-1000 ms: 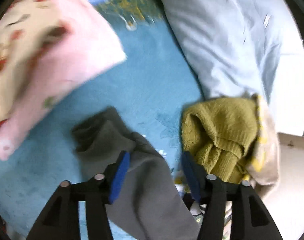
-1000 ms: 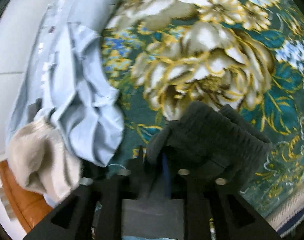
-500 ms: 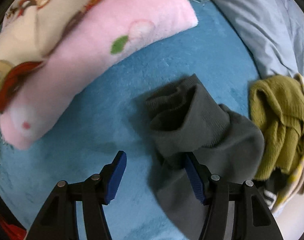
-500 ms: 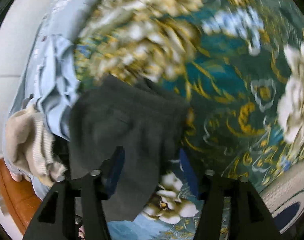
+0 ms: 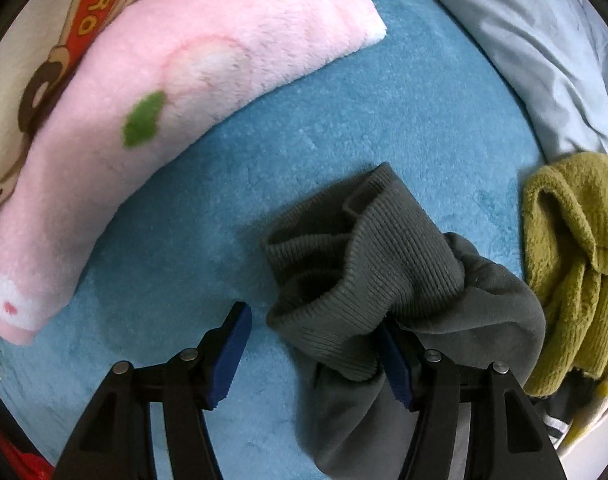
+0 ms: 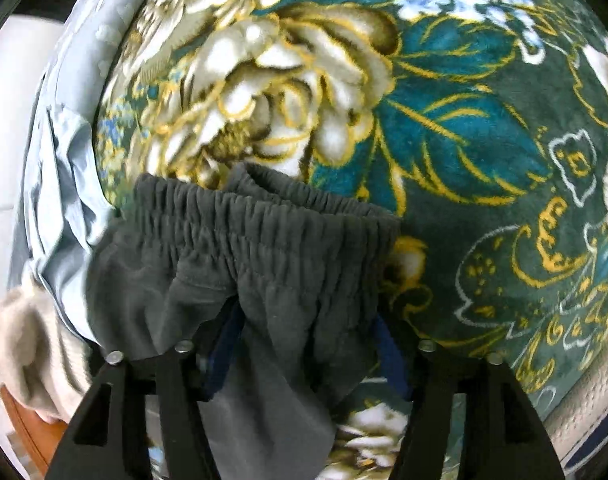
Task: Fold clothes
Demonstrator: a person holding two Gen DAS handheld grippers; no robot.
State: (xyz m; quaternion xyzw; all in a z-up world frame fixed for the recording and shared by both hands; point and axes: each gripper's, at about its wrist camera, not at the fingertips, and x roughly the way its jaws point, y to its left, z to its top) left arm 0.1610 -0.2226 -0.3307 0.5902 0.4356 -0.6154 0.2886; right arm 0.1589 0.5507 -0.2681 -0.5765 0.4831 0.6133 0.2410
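On the teal floral blanket (image 6: 484, 152) I had the grey trousers (image 6: 263, 248) lying crumpled, their gathered waistband facing my right gripper (image 6: 304, 344). Its fingers were spread wide, the cloth bunched between them and draped over the blue pads (image 6: 388, 356), not pinched. Through the left wrist camera I saw the ribbed cuff (image 5: 368, 248) of the same trousers on the plain blue part of the blanket (image 5: 304, 120). My left gripper (image 5: 312, 348) also stood spread, its right pad (image 5: 396, 364) touching the cuff, the left pad (image 5: 231, 352) clear of it. A pink fleece (image 5: 175, 92) lay beyond, an olive knit (image 5: 576, 264) just beside the trousers, and pale blue cloth (image 5: 544, 40) further off.
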